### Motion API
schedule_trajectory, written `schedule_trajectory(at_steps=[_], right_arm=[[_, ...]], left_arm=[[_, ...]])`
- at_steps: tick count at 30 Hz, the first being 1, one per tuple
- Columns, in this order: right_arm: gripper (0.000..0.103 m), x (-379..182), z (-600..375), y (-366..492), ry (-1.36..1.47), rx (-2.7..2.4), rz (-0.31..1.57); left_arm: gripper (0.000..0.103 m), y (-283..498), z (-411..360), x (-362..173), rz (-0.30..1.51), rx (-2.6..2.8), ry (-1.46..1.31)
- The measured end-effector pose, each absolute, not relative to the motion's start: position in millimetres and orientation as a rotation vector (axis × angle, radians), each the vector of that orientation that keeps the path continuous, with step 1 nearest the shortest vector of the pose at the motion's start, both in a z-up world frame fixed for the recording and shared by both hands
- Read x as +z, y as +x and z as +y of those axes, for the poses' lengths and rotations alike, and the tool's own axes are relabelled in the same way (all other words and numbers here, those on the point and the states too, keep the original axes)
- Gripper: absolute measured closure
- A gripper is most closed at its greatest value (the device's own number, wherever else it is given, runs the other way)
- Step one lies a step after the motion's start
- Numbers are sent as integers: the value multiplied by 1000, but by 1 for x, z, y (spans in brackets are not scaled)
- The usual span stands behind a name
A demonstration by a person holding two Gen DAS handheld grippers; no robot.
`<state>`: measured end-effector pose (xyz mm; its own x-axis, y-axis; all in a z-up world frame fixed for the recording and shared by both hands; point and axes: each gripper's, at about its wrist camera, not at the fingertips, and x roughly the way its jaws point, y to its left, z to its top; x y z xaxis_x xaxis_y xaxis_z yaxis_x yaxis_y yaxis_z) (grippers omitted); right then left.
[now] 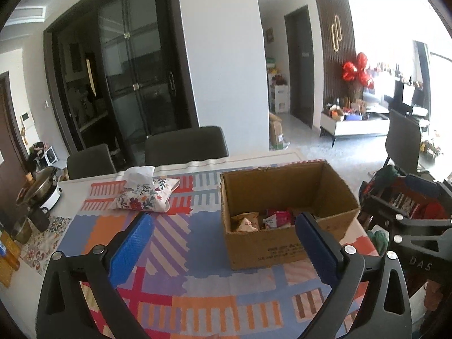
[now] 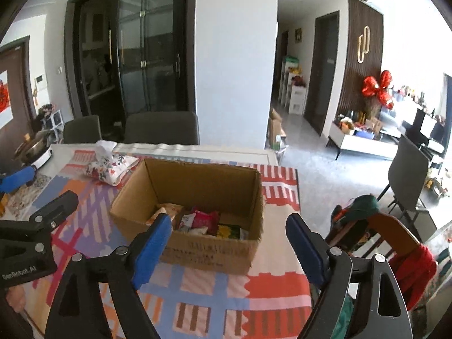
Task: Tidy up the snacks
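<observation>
An open cardboard box (image 1: 285, 243) stands on the patterned tablecloth and holds several snack packets (image 1: 278, 219). In the right wrist view the box (image 2: 209, 250) shows the packets (image 2: 203, 221) inside, red, tan and yellow-green. My left gripper (image 1: 223, 231) is open and empty, hovering above the cloth in front and left of the box. My right gripper (image 2: 228, 233) is open and empty, held just in front of the box. The right gripper's body shows at the right edge of the left wrist view (image 1: 415, 226).
A floral tissue pouch (image 1: 147, 196) lies on the cloth (image 1: 180, 254) behind and left of the box. A metal pot (image 1: 42, 186) sits at the table's far left. Dark chairs (image 1: 185, 145) stand behind the table. A chair with draped clothes (image 2: 395, 243) stands at the right.
</observation>
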<state>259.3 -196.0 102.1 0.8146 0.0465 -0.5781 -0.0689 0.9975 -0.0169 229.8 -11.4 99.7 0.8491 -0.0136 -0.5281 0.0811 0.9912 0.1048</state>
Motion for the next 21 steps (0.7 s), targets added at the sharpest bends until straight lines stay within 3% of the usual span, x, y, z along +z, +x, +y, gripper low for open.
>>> schedule_trajectory(at_steps=[21], right_arm=[[10, 71, -203, 120, 11, 59, 524]], left_arm=[[0, 101, -12, 72, 460, -49, 146]])
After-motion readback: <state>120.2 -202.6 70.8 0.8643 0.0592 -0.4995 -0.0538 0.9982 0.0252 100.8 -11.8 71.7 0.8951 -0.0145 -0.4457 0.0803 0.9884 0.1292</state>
